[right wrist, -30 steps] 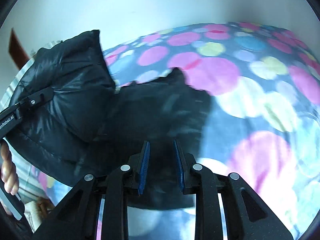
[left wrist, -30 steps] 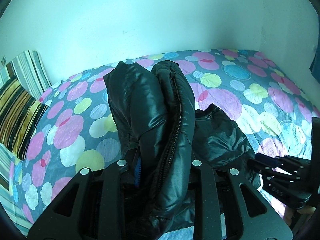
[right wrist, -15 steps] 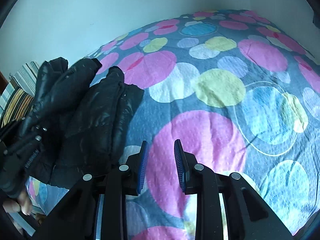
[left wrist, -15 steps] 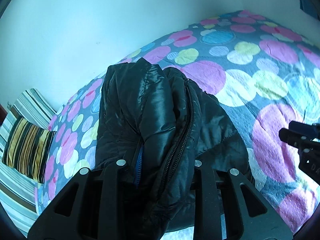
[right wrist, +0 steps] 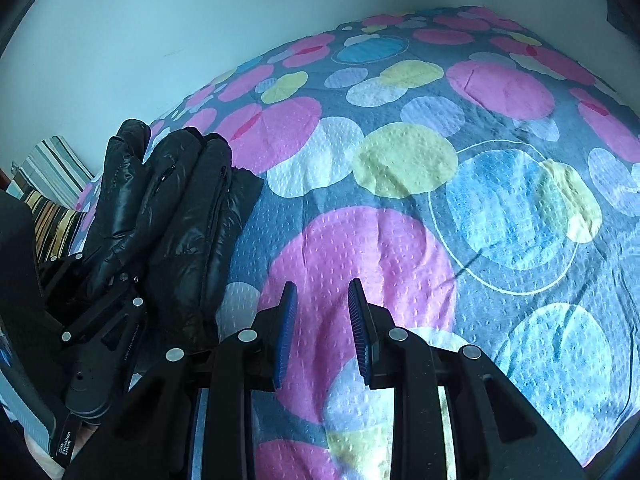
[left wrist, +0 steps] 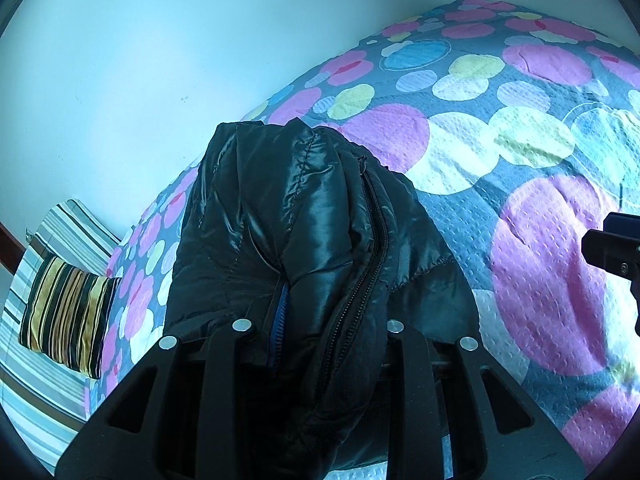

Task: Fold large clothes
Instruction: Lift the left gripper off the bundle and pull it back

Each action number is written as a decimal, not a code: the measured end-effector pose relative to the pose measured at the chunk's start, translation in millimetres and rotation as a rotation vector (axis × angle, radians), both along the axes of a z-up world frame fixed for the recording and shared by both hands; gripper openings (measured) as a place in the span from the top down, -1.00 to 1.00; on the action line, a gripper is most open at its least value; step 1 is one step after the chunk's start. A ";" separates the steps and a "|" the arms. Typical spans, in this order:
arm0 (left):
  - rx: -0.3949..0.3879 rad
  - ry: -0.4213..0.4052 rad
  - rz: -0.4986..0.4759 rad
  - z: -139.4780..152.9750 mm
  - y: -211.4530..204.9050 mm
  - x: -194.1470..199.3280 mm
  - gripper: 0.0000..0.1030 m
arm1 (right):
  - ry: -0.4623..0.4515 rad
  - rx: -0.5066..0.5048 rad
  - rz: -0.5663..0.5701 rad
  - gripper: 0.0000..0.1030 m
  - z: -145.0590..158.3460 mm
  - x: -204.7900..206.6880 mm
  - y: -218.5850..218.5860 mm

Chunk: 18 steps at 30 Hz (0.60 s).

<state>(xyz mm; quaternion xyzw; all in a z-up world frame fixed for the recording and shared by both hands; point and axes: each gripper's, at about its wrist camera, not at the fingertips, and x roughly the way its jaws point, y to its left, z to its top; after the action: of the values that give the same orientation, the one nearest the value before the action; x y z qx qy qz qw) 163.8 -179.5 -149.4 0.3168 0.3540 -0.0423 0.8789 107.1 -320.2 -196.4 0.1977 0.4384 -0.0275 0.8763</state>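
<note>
Gripping the bunched black puffer jacket (left wrist: 304, 248), the left gripper (left wrist: 316, 328) was clamped shut on it; the right gripper (right wrist: 322, 320), empty, pads parted, sat off its right side over the bedspread (right wrist: 460, 208).

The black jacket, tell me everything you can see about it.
The jacket is black, shiny and quilted, like a puffer, with a black zipper running down it. It is bunched into a thick folded bundle, clamped in the left gripper and standing up from it above the dotted bedspread. The right gripper is open and apart from it.
</note>
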 end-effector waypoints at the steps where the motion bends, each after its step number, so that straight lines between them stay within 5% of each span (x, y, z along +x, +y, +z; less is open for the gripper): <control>1: 0.000 0.000 0.000 -0.2 -0.1 -0.1 0.49 | 0.001 -0.006 -0.001 0.47 -0.1 -0.4 0.3; 18: 0.002 -0.008 -0.009 -2.0 -0.6 -1.8 0.49 | 0.027 -0.086 -0.009 0.47 -3.0 -8.1 2.7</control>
<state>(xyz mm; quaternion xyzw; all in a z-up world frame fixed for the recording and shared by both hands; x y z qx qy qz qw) 162.0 -180.1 -151.3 0.3195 0.3491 -0.0447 0.8798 99.0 -317.5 -199.4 0.1613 0.4475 -0.0528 0.8780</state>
